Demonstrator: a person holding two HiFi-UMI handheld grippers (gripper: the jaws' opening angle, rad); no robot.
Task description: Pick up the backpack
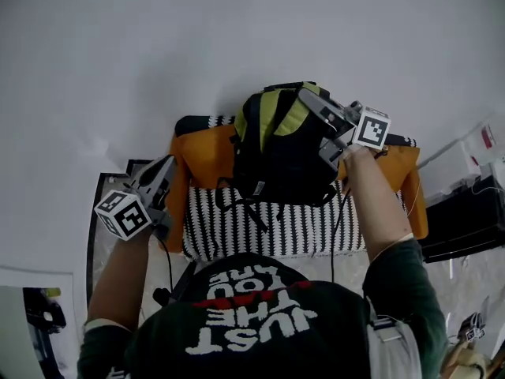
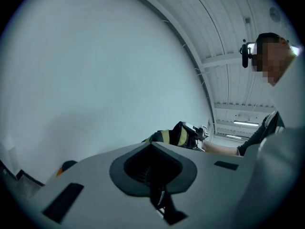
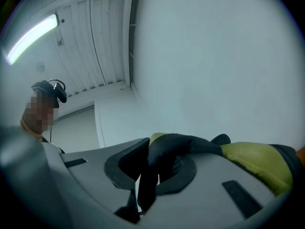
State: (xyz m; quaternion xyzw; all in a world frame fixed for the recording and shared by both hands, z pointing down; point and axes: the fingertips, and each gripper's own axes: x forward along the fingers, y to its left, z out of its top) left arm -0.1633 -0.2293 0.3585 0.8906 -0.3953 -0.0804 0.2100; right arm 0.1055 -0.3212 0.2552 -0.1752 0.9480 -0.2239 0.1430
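Note:
The black and yellow-green backpack [image 1: 276, 152] hangs in the middle of the head view, lifted above the seat. My right gripper [image 1: 314, 115] is at its top, shut on the black top handle [image 3: 164, 159], which runs between the pads. Yellow-green mesh [image 3: 257, 159] of the backpack lies to the right of those jaws. My left gripper [image 1: 167, 164] is off to the left, apart from the backpack, with its jaws together and nothing seen between them. From the left gripper [image 2: 153, 149] view the backpack [image 2: 172, 136] shows far off, with the right gripper [image 2: 196, 130] on it.
Under the backpack is an orange seat [image 1: 203, 158] covered by a black-and-white striped cloth [image 1: 260, 227]. A black case [image 1: 465, 219] stands at the right. A printed sheet [image 1: 35, 314] lies at the lower left. A plain white wall fills the background.

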